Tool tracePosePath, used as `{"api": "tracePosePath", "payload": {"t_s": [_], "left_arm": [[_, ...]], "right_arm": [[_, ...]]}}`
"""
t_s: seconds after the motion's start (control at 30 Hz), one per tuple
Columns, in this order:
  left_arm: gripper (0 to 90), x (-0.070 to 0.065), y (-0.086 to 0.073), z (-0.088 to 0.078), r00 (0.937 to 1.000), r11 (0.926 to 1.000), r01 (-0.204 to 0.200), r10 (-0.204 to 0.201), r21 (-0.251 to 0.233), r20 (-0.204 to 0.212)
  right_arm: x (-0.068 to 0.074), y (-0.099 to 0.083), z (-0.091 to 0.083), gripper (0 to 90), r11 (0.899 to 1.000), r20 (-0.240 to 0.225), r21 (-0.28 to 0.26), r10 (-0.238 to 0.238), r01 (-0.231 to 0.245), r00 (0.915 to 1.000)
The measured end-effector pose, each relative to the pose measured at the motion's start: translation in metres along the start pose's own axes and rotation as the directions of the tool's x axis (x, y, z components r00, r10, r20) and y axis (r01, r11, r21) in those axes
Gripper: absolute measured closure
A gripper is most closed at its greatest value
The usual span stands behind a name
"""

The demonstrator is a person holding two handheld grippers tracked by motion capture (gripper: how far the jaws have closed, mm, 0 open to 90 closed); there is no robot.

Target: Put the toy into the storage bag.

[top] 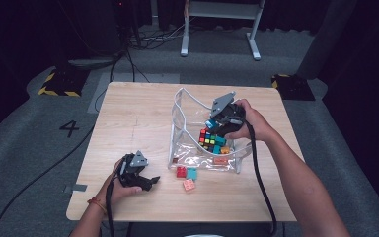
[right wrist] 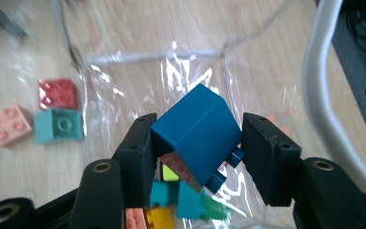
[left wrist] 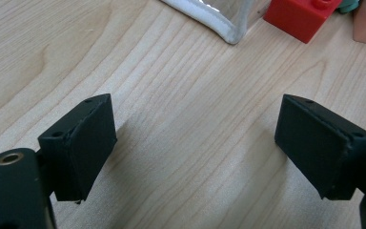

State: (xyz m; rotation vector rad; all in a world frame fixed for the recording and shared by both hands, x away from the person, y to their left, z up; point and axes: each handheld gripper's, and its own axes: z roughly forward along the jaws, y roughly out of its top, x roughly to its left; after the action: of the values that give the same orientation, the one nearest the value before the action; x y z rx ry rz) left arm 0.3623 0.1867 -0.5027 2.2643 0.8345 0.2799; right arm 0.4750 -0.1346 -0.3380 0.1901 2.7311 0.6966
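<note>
We hold the blue brick clamped between the jaws of our right tool, tilted on one corner with its studs pointing down toward the camera, so it can drop straight into the clear bag. The right tool hangs over the bag's open mouth, above the coloured bricks already piled inside. Our left tool rests on the surface just beside the bag, jaws apart and gripping nothing, likely waiting near the red brick, teal brick and pink brick lying outside the bag.
</note>
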Motion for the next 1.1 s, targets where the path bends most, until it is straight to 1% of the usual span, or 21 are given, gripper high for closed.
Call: {"api": "tracePosePath", "payload": {"t_s": [0.03,0.07,0.1,0.17,0.27,0.3,0.33,0.43,0.47,0.5,0.57,0.63,0.67,0.73,0.8,0.83,0.93,0.97,1.0,1.07,1.1], "left_arm": [[14.0,0.0,0.0,0.0,1.0,1.0,0.0,0.0,-0.001,0.0],[14.0,0.0,0.0,0.0,1.0,1.0,0.002,-0.002,-0.001,0.001],[14.0,0.0,0.0,0.0,1.0,1.0,-0.001,0.001,0.0,0.0],[14.0,0.0,0.0,0.0,1.0,1.0,-0.001,0.001,0.0,0.0],[14.0,0.0,0.0,0.0,1.0,1.0,0.0,0.0,-0.001,-0.001],[14.0,0.0,0.0,0.0,1.0,1.0,0.0,0.0,-0.001,0.001],[14.0,0.0,0.0,0.0,1.0,1.0,0.002,-0.002,0.001,0.0],[14.0,0.0,0.0,0.0,1.0,1.0,0.001,-0.001,0.0,0.0],[14.0,0.0,0.0,0.0,1.0,1.0,0.002,-0.002,-0.001,0.0],[14.0,0.0,0.0,0.0,1.0,1.0,-0.001,0.001,0.001,0.0],[14.0,0.0,0.0,0.0,1.0,1.0,-0.001,0.001,0.001,0.0],[14.0,0.0,0.0,0.0,1.0,1.0,0.0,0.0,-0.001,0.0],[14.0,0.0,0.0,0.0,1.0,1.0,-0.001,0.001,0.0,0.0],[14.0,0.0,0.0,0.0,1.0,1.0,-0.001,0.001,0.0,0.0],[14.0,0.0,0.0,0.0,1.0,1.0,0.0,0.0,0.0,0.0],[14.0,0.0,0.0,0.0,1.0,1.0,-0.001,0.001,0.0,0.0],[13.9,0.0,0.0,0.0,1.0,1.0,0.0,0.0,-0.003,0.0],[14.0,0.0,0.0,0.0,1.0,1.0,0.0,0.0,-0.003,0.0],[14.0,0.0,0.0,0.0,1.0,1.0,0.0,0.0,-0.001,-0.001],[13.9,0.0,0.0,0.0,1.0,1.0,-0.001,0.001,-0.001,-0.001],[14.0,0.0,0.0,0.0,1.0,1.0,-0.001,0.001,-0.001,-0.001]], "right_arm": [[0.0,-0.001,0.001,48.1,1.0,-0.005,0.016,-0.002,0.002,1.0],[-0.001,-0.003,0.003,48.1,1.0,-0.007,0.021,-0.004,0.004,1.0],[-0.001,-0.004,0.004,48.1,0.999,-0.005,0.044,-0.002,0.002,1.0],[-0.002,-0.006,0.005,48.1,0.998,0.002,0.066,-0.003,0.003,1.0],[-0.003,-0.011,0.005,48.1,0.994,0.001,0.107,0.014,-0.014,0.9999],[-0.004,-0.012,0.005,48.1,0.993,0.005,0.116,0.01,-0.011,0.9999],[-0.004,-0.013,0.004,48.1,0.991,0.004,0.132,0.022,-0.022,0.9998],[-0.005,-0.018,0.0,48.1,0.984,0.017,0.172,0.035,-0.037,0.9993],[-0.006,-0.019,-0.002,48.1,0.984,0.022,0.174,0.027,-0.03,0.9994],[-0.006,-0.021,-0.004,48.1,0.983,0.023,0.18,0.036,-0.04,0.9991],[-0.008,-0.026,-0.007,48.1,0.98,0.032,0.198,0.031,-0.036,0.999],[-0.01,-0.031,-0.009,48.1,0.976,0.034,0.209,0.048,-0.054,0.9983],[-0.01,-0.034,-0.01,48.1,0.973,0.037,0.227,0.044,-0.051,0.9984],[-0.01,-0.038,-0.01,48.1,0.968,0.043,0.246,0.043,-0.053,0.9981],[-0.01,-0.042,-0.012,48.1,0.966,0.042,0.251,0.053,-0.062,0.9977],[-0.011,-0.043,-0.013,48.0,0.967,0.042,0.25,0.047,-0.056,0.998],[-0.011,-0.047,-0.015,47.9,0.966,0.05,0.248,0.066,-0.076,0.9966],[-0.012,-0.048,-0.015,47.8,0.969,0.051,0.236,0.068,-0.078,0.9964],[-0.012,-0.049,-0.015,47.6,0.968,0.053,0.235,0.079,-0.089,0.9955],[-0.012,-0.05,-0.016,45.9,0.972,0.064,0.21,0.097,-0.108,0.9933],[-0.012,-0.05,-0.017,44.1,0.975,0.066,0.195,0.094,-0.106,0.9934]]}}
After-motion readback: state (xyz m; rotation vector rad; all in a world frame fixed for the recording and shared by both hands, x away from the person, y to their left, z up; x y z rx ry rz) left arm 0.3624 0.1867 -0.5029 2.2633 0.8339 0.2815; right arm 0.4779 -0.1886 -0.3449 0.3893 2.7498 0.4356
